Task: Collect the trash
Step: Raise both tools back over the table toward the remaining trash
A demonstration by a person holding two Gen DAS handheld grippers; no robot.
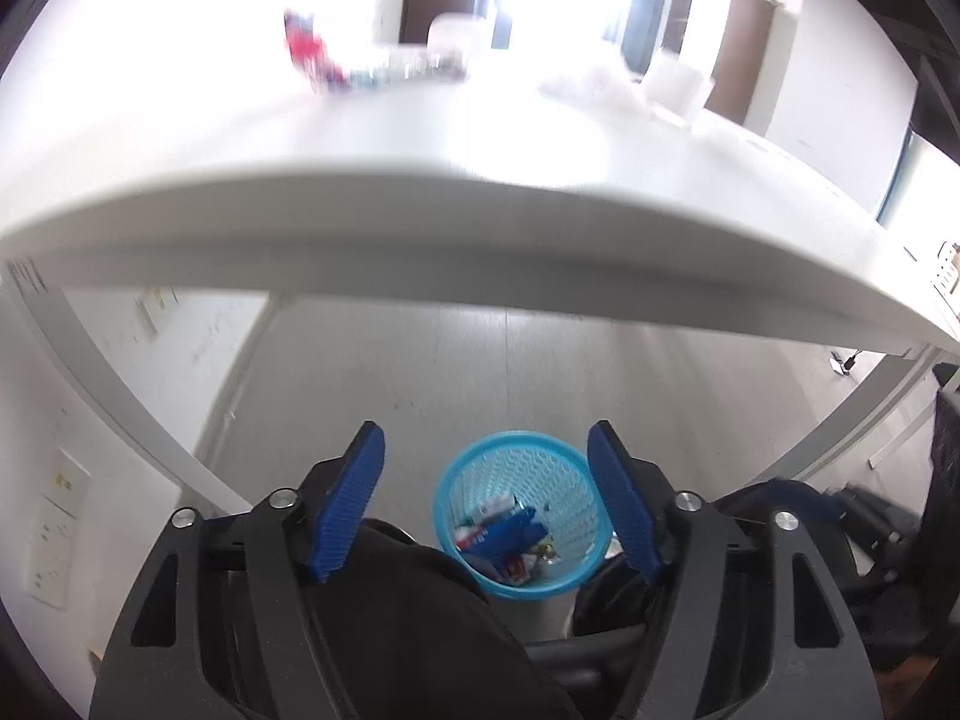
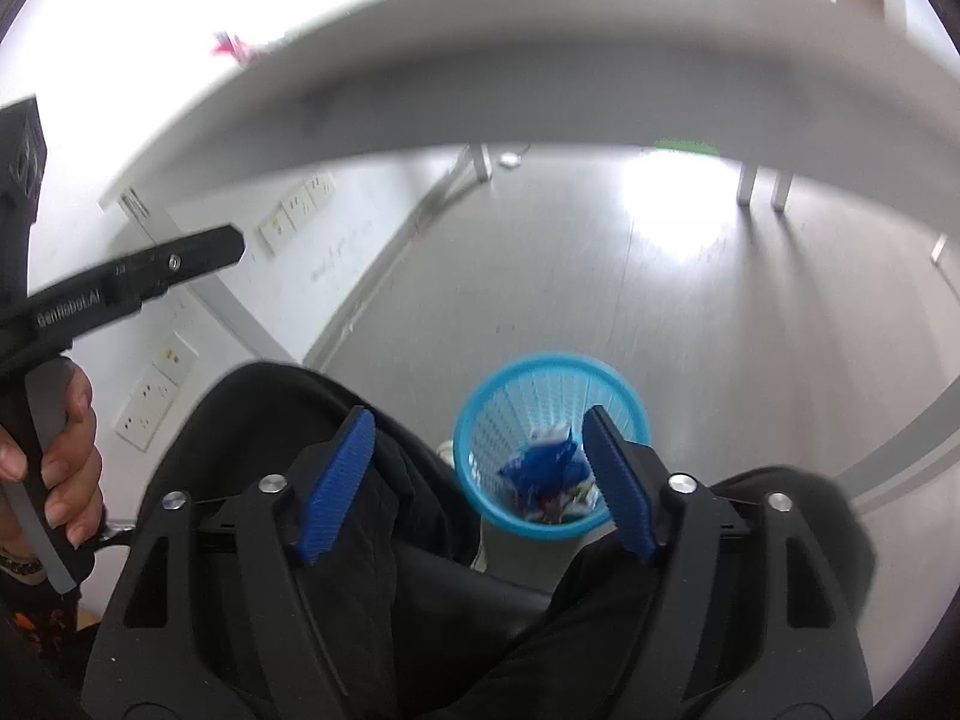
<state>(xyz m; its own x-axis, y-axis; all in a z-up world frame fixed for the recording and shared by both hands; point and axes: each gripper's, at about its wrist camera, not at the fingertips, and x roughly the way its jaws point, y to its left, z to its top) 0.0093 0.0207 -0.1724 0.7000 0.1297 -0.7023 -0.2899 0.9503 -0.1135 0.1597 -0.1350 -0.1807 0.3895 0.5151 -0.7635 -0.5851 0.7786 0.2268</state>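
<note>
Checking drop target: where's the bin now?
The bin stands on the floor below the table edge, low-centre in both wrist views, by the person's knees, with wrappers inside.

The basket [image 1: 522,516] is light blue with an open mesh wall. The wrappers [image 1: 501,531] in it are dark blue, red and white. The pads [image 1: 351,507] are deep blue with fine ribbing, on black gripper bodies. The table [image 1: 420,180] is white and the floor [image 1: 480,372] pale grey. A blurred thing [image 1: 306,48] on the table looks red.
</note>
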